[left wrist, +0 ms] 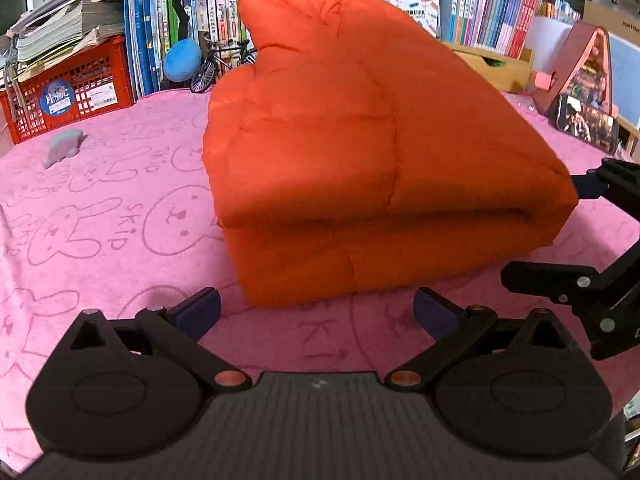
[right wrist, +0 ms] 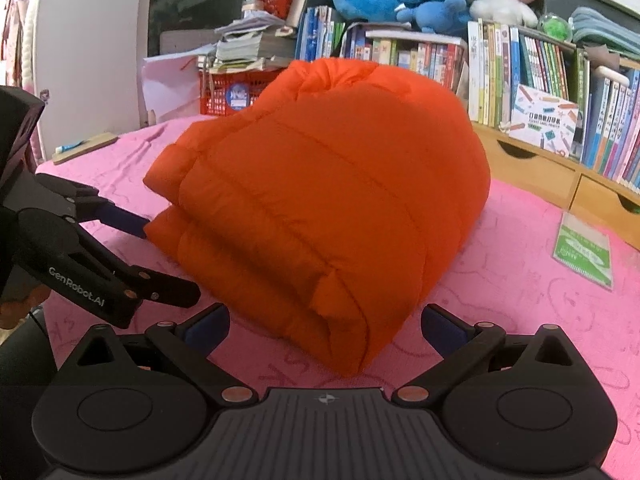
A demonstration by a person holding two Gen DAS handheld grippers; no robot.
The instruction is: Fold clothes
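Resting folded mid-bed on the pink blanket [left wrist: 120, 208], the orange puffer jacket [left wrist: 360, 168] looks light, springy and slippery, best pinched at the stacked near edge. Left gripper [left wrist: 316, 314] and right gripper [right wrist: 324, 322] sit spread apart, empty, just short of it. Legible: "GenRobot.AI" on the left gripper's side; "SKIP" on the blanket

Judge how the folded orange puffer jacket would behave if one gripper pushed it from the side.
The orange puffer jacket looks puffy and quilted, so it would probably squash and spring back rather than slide stiffly. Its stacked folds sit loosely on the pink cloth, so a push may shear the top layer off. It is likely light for its bulk.
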